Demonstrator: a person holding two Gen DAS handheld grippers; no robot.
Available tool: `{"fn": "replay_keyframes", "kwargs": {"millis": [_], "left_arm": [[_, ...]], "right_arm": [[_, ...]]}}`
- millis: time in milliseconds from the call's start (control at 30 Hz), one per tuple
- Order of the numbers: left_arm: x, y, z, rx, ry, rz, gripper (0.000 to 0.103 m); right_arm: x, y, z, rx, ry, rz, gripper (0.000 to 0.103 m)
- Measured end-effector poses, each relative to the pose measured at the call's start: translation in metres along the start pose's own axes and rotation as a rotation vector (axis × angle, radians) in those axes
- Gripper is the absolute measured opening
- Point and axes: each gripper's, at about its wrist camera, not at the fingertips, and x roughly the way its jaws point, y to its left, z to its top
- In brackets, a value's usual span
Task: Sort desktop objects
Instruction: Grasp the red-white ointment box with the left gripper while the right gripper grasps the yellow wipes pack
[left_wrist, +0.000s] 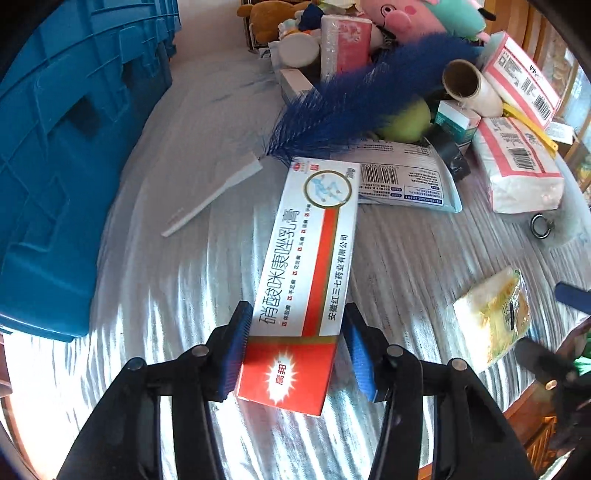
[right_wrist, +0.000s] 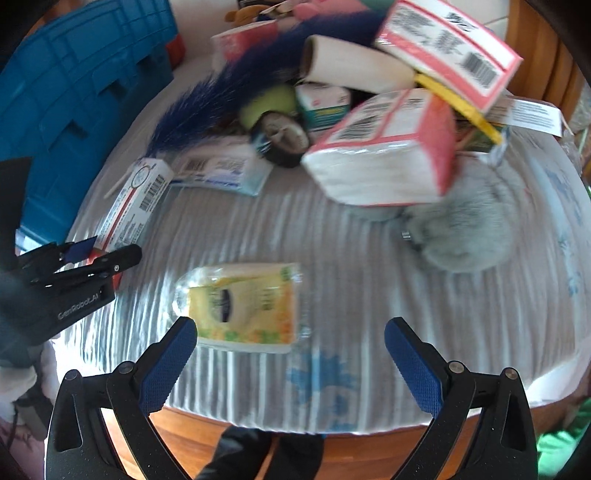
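At the near edge of the table (right_wrist: 369, 258), the right gripper (right_wrist: 291, 354) hangs with its jaws spread wide and nothing between them, just short of the yellow tissue packet (right_wrist: 243, 306), which lies flat close to that edge. To its left, the left gripper (left_wrist: 291, 343) has its blue pads pressed on both sides of the red end of the ointment box (left_wrist: 314, 258); the long white and red carton points away toward the middle of the table.

Farther back lie a wipes pack (left_wrist: 402, 181), a blue feather (left_wrist: 351, 114) and a white stick (left_wrist: 214, 195). Toward the far right corner sits a heap of pink tissue packs (right_wrist: 384, 162), a paper roll (right_wrist: 354, 66) and a grey pompom (right_wrist: 465, 229). A blue crate (left_wrist: 62, 155) runs along the left edge.

Judging by this, the step in hand is carrying off the box, probably to the crate. Next, the right gripper would need to drop over the packet and close.
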Motion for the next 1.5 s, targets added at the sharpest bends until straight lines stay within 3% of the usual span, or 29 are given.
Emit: {"fn": "replay_keyframes", "kwargs": {"millis": [100, 167, 367, 433, 500, 567, 700, 800, 833, 867, 933, 1033, 1367, 1500], "left_arm": [[0.002, 0.003, -0.002, -0.007, -0.014, -0.022, 0.058], [0.005, 0.006, -0.003, -0.017, -0.026, -0.021, 0.071], [0.009, 0.004, 0.000, 0.031, -0.040, 0.013, 0.094], [0.012, 0.010, -0.002, 0.024, -0.035, 0.007, 0.099], [0.013, 0.016, 0.002, 0.005, -0.019, -0.032, 0.099], [0.011, 0.013, 0.003, 0.029, -0.017, -0.022, 0.099], [0.003, 0.001, -0.002, 0.076, -0.048, 0.018, 0.091], [-0.002, -0.005, -0.005, 0.072, -0.049, -0.031, 0.064], [-0.003, -0.006, -0.005, 0.068, -0.046, -0.051, 0.051], [-0.004, -0.009, -0.005, 0.067, -0.045, -0.058, 0.046], [-0.007, -0.012, -0.007, 0.073, -0.045, -0.041, 0.045], [-0.017, -0.018, -0.011, 0.064, -0.055, -0.042, 0.044], [-0.066, -0.011, -0.007, 0.048, -0.142, -0.018, 0.041], [-0.074, -0.019, 0.016, 0.042, -0.188, -0.005, 0.041]], "right_arm": [[0.009, 0.010, -0.002, 0.006, 0.004, 0.017, 0.103], [0.017, 0.012, -0.004, 0.021, 0.011, 0.026, 0.103], [0.026, 0.019, -0.009, 0.018, -0.048, -0.073, 0.103], [0.028, 0.023, -0.010, 0.016, -0.056, -0.103, 0.103], [0.029, 0.026, -0.012, 0.005, -0.066, -0.127, 0.103], [0.029, 0.024, -0.009, 0.020, -0.044, -0.127, 0.103], [0.025, 0.022, -0.007, 0.059, -0.042, -0.068, 0.103], [0.026, 0.026, -0.010, 0.053, -0.052, -0.089, 0.099], [0.026, 0.028, -0.011, 0.046, -0.056, -0.106, 0.089], [0.025, 0.029, -0.011, 0.037, -0.066, -0.124, 0.083], [0.022, 0.028, -0.009, 0.039, -0.070, -0.106, 0.071], [0.017, 0.021, -0.006, 0.058, -0.074, -0.081, 0.063], [-0.026, -0.003, 0.008, 0.058, -0.186, -0.059, 0.060], [-0.055, 0.001, 0.031, 0.036, -0.255, -0.059, 0.060]]}}
